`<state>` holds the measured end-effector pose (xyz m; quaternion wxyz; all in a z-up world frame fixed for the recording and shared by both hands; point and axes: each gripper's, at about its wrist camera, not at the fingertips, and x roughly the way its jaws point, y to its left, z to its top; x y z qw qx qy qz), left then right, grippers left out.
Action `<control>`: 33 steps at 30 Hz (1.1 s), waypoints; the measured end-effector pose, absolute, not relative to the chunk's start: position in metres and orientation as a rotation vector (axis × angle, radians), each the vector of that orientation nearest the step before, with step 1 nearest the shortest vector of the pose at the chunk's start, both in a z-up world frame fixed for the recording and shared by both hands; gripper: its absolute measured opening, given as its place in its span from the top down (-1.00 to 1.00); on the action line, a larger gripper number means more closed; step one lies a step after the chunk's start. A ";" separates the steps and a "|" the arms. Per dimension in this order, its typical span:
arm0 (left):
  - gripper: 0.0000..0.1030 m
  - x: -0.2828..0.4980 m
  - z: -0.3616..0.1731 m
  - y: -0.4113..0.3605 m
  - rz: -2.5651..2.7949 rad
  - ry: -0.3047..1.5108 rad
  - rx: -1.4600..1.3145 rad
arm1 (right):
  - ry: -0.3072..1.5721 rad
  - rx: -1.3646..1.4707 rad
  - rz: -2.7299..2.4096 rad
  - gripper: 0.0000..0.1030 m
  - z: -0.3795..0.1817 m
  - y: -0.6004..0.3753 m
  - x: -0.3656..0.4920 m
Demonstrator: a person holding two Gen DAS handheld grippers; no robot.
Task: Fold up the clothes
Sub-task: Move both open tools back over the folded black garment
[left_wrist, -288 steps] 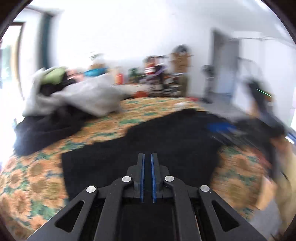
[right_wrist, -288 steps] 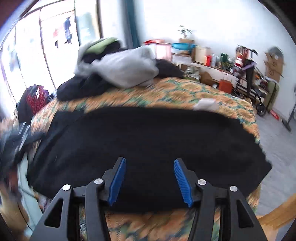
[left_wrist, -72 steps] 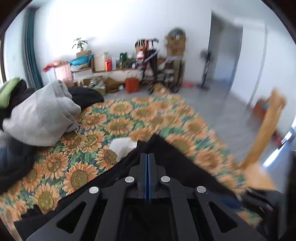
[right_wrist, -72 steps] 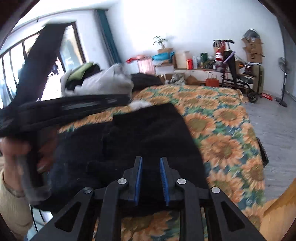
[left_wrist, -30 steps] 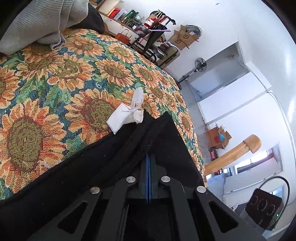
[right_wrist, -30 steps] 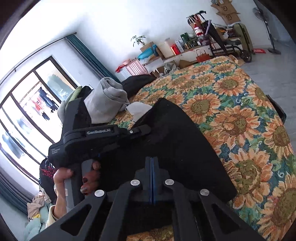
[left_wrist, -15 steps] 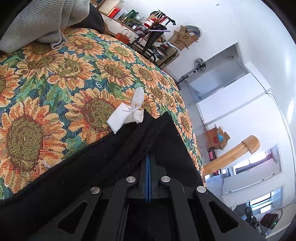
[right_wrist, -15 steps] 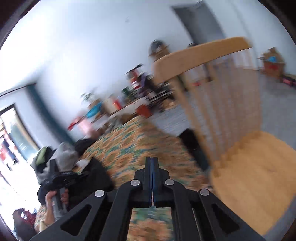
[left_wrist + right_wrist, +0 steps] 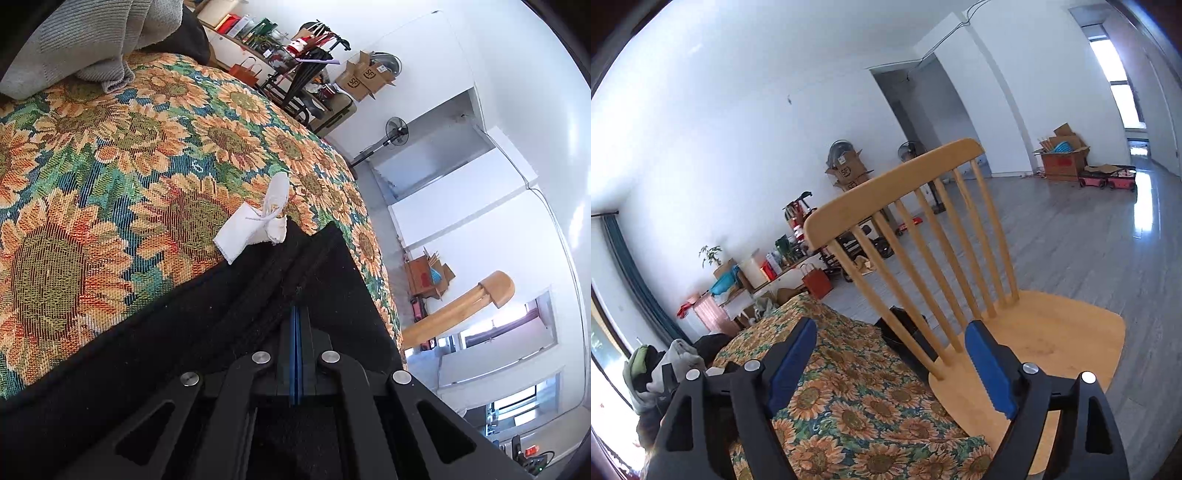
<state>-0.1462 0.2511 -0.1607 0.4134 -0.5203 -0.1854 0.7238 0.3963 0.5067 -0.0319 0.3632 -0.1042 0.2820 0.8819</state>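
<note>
1. Sunflower-print bedspread (image 9: pixel 110 155) fills the left wrist view's left half.
2. Black garment (image 9: pixel 184 332) lies across the lower centre.
3. Wooden chair (image 9: pixel 960 258) stands centre-right in the right wrist view.
4. Right gripper (image 9: pixel 890 354), bottom centre, is opening, nothing between its fingers.
5. Left gripper (image 9: pixel 296 314) is clamped on the garment's edge.
6. White tag (image 9: pixel 255 227) sits mid-frame.

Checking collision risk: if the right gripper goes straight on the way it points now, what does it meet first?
Most likely the wooden chair: its back spindles stand right ahead of the right gripper, whose opening jaws hold nothing. The sunflower bedspread lies lower left. Depth is hard to judge.
</note>
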 end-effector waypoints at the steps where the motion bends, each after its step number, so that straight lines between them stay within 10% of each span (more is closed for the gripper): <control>1: 0.98 -0.146 -0.161 0.251 1.819 -0.468 -1.308 | 0.726 -0.276 2.281 -0.67 -0.032 0.505 0.390; 8: 0.98 -0.149 -0.162 0.250 1.808 -0.479 -1.309 | 0.145 -0.666 1.865 -0.82 -0.062 0.495 0.324; 12: 0.98 -0.150 -0.163 0.250 1.805 -0.480 -1.310 | 0.160 -0.827 1.891 -0.35 -0.087 0.501 0.305; 16: 0.98 -0.149 -0.162 0.249 1.805 -0.482 -1.310 | 0.426 -0.307 2.202 -1.00 -0.025 0.483 0.350; 18: 0.98 -0.148 -0.162 0.249 1.804 -0.485 -1.310 | 0.360 -0.395 2.077 -0.98 -0.017 0.484 0.335; 22: 0.98 -0.148 -0.163 0.249 1.801 -0.487 -1.310 | 0.045 -0.904 2.043 -0.31 -0.053 0.474 0.269; 26: 0.98 -0.149 -0.163 0.248 1.800 -0.487 -1.309 | 0.318 -0.799 2.485 -0.72 -0.048 0.457 0.260; 33: 0.98 -0.149 -0.163 0.247 1.791 -0.495 -1.307 | 0.820 -0.725 2.916 -0.73 -0.043 0.447 0.243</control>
